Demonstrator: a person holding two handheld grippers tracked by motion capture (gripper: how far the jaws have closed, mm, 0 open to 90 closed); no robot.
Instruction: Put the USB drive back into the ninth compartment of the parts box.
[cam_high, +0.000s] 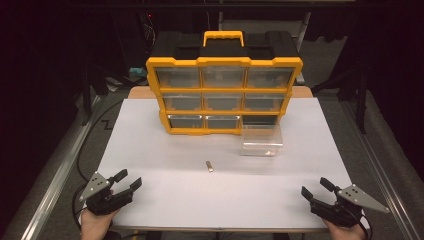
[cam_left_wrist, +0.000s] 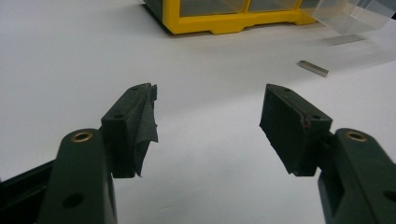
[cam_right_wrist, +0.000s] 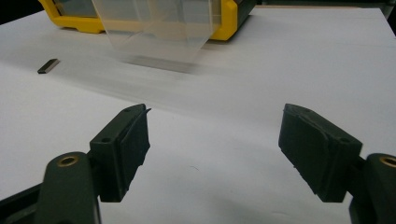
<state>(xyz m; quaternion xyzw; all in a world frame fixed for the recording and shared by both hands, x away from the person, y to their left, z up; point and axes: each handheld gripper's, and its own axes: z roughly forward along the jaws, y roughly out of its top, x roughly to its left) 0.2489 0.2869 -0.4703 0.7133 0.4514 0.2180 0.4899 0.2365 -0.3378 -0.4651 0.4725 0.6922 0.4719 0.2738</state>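
Nearest, the left gripper (cam_high: 128, 180) and right gripper (cam_high: 314, 188) rested wide open and empty at the table's (cam_high: 150, 150) front corners. Well beyond, between them, lay the small metal bar (cam_high: 209, 166); farther right, the clear drawer (cam_high: 261, 140) stood before the yellow organizer (cam_high: 223, 95).

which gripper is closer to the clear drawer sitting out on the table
Right. The right gripper is near the table's front right corner, below the clear drawer; the left gripper sits at the front left, farther across.
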